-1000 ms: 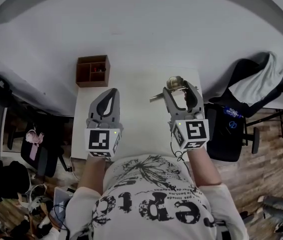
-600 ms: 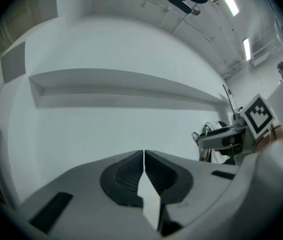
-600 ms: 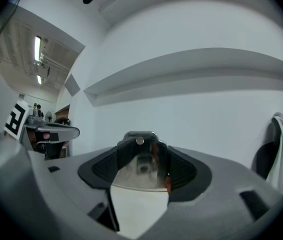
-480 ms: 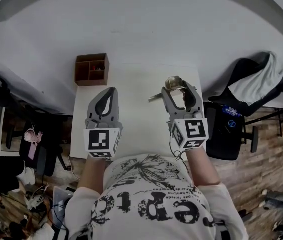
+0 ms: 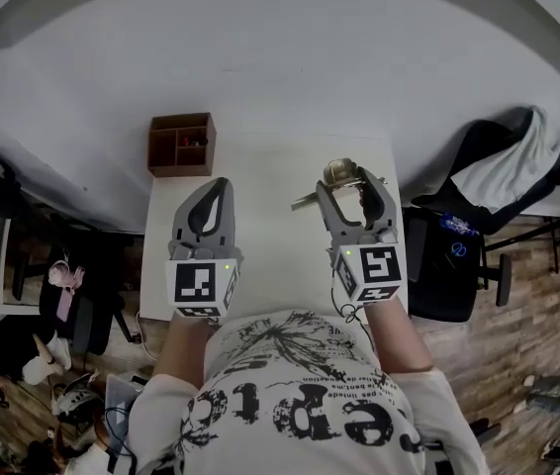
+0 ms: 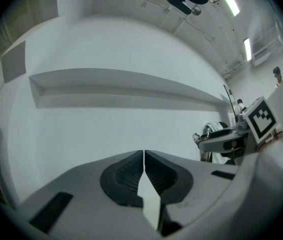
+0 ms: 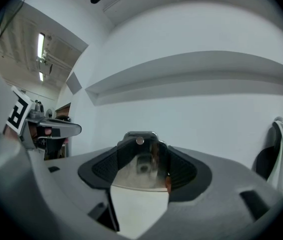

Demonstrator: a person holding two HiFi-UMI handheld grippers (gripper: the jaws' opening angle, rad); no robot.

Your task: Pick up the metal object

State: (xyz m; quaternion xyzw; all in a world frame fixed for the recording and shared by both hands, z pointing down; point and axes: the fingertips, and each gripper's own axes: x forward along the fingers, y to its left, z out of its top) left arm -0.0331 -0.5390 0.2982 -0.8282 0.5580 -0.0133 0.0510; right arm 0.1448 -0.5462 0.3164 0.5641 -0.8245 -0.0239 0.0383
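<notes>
**Wooden compartment box** (image 5: 182,142): stands at the far left corner of the white table (image 5: 260,166). It holds small dark items that cannot be identified. It plays no part in the task.

**Left gripper** (image 5: 219,186): hovers over the left half of the table, pointing away from the person. Its jaws are clenched flat against each other with nothing between them. Idle.

**Metal object** (image 5: 336,172): a brassy-silver piece with a rounded body and a thin bar sticking out to its left. It sits between the tips of the right-hand tool, over the far right part of the table. In the right gripper view it fills the gap between the ribbed pads. No view shows for certain whether it has cleared the tabletop.

**Right gripper** (image 5: 349,182): level and pointing away from the person. Its jaws stand wide but press on the metal object from both sides, so the object is grasped.

**Office chair** (image 5: 443,265): stands just beyond the table's right edge with a white garment (image 5: 517,161) draped over its back.

**Step in hand**: the grasp looks made, so the task appears to be at the lift or hold stage. The next move probably calls for a steady, straight rise with the clamp kept firm. The projecting bar could tip the piece if the grip loosens.
</notes>
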